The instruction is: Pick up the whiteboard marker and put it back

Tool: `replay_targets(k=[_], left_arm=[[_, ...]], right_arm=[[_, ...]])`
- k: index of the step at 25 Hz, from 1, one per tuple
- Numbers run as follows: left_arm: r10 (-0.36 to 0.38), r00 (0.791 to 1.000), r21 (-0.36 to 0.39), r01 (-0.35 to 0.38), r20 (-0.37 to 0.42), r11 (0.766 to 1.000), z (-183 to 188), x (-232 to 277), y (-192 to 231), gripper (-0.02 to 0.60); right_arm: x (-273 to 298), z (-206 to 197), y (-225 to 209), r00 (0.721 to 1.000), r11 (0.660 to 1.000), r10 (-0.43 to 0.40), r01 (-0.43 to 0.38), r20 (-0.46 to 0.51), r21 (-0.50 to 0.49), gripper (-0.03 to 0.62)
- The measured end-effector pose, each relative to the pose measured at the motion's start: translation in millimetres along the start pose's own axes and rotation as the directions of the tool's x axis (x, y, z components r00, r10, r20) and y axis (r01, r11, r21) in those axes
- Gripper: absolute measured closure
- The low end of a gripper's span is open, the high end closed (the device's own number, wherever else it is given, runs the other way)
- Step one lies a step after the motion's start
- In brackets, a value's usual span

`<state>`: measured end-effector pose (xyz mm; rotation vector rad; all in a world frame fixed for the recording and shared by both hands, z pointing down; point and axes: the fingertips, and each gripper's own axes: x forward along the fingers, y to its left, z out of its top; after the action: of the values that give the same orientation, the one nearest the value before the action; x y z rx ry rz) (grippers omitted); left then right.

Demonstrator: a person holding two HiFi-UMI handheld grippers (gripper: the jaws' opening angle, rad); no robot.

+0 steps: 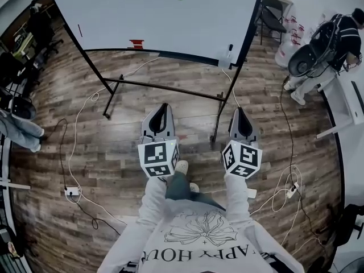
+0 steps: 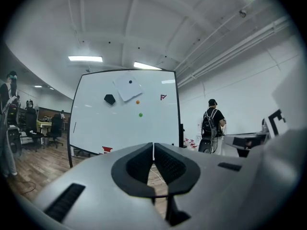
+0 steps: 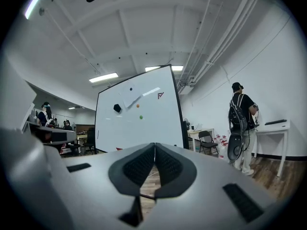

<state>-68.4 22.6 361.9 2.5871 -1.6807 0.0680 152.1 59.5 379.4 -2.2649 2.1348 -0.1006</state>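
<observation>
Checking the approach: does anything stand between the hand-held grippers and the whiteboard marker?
Nothing visible does. Open floor separates the left hand-held gripper and right hand-held gripper from the whiteboard; the likely marker stands at its lower right edge.

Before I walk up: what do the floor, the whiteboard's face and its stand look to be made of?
Floor: brown planks with grain and seams, matte; real wood or laminate, I cannot tell. Whiteboard face: smooth white coated panel, seemingly glossy, with pale light patches on it in the left gripper view. Stand: thin black bars, probably painted metal.
</observation>
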Motion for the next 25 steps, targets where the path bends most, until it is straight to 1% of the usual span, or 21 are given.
replay_targets(k=[7, 12, 20, 25], left_arm=[[-0.012, 1.0, -0.01, 0.012, -0.018, 1.0, -10, 64, 6, 0.571], [-0.027, 0.999, -0.016, 0.027, -0.017, 1.0, -9, 133, 17, 0.571], [-0.074, 0.997, -0.014, 0.073, -0.025, 0.997, -5, 239, 33, 0.571], [-0.108, 0.994, -0.008, 0.108, -0.033, 0.994, -1, 295, 40, 0.571]], right_arm=[[54, -12, -23, 0.999, 1.0, -0.027, 0.027, -0.022, 0.004, 0.591], [118, -14, -38, 0.999, 0.999, -0.048, 0.048, -0.023, 0.002, 0.591], [215, -10, -54, 0.997, 0.997, -0.079, 0.079, -0.023, -0.006, 0.591], [268, -9, -66, 0.993, 0.993, -0.115, 0.115, -0.03, 0.003, 0.591]])
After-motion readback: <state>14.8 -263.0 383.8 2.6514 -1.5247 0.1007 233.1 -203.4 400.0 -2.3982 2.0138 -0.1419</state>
